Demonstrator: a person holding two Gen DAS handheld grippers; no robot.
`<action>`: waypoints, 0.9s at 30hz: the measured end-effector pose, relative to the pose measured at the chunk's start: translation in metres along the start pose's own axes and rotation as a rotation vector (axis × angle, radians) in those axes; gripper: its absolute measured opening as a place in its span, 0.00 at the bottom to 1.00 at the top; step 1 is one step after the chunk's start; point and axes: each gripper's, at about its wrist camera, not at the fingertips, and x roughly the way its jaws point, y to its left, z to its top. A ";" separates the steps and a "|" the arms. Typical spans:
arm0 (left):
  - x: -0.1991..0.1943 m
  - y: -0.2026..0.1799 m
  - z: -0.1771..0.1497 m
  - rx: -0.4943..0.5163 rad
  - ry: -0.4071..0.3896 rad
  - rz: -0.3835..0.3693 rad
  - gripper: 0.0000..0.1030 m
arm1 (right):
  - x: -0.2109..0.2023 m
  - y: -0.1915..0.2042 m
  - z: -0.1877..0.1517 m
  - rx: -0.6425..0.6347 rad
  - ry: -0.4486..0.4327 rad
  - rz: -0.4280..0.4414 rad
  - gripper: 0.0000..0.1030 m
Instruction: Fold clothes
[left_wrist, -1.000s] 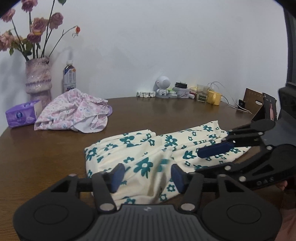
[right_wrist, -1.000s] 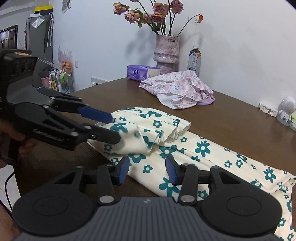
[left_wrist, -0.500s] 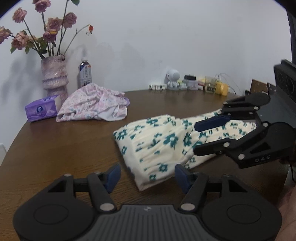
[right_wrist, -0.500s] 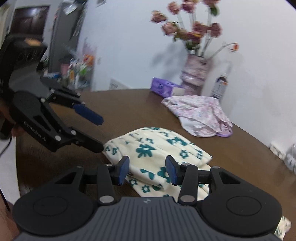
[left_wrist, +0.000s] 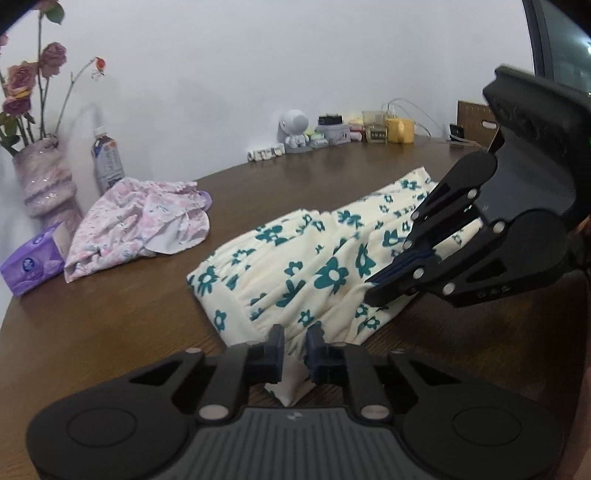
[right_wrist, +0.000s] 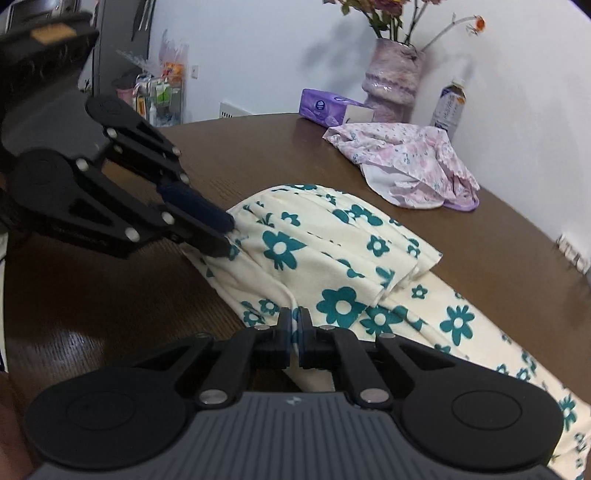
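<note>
Pinching the near corner of the cream floral garment (left_wrist: 295, 266), the left gripper (left_wrist: 294, 349) has just closed its jaws on the cloth at lower centre; the right gripper (right_wrist: 294, 332) has likewise just closed on its edge. The garment lies folded across mid-frame on the brown table (left_wrist: 110, 332), well apart from a pink garment (left_wrist: 140, 221) at left.

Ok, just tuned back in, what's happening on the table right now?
A person is folding the cream garment with teal flowers using two handheld grippers. The left gripper has just closed on its near corner, and the right gripper has just closed on its edge further along. The pink floral garment lies crumpled and untouched near the vase.
</note>
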 end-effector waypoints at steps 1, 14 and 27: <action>0.003 0.001 0.000 -0.003 0.006 -0.008 0.10 | -0.001 -0.001 -0.001 0.002 0.002 0.005 0.03; 0.008 0.002 0.007 -0.022 0.030 -0.022 0.11 | -0.003 0.007 0.023 -0.125 -0.057 0.009 0.27; 0.032 0.013 0.027 0.101 0.064 -0.060 0.21 | -0.004 -0.007 0.021 -0.112 -0.056 0.060 0.15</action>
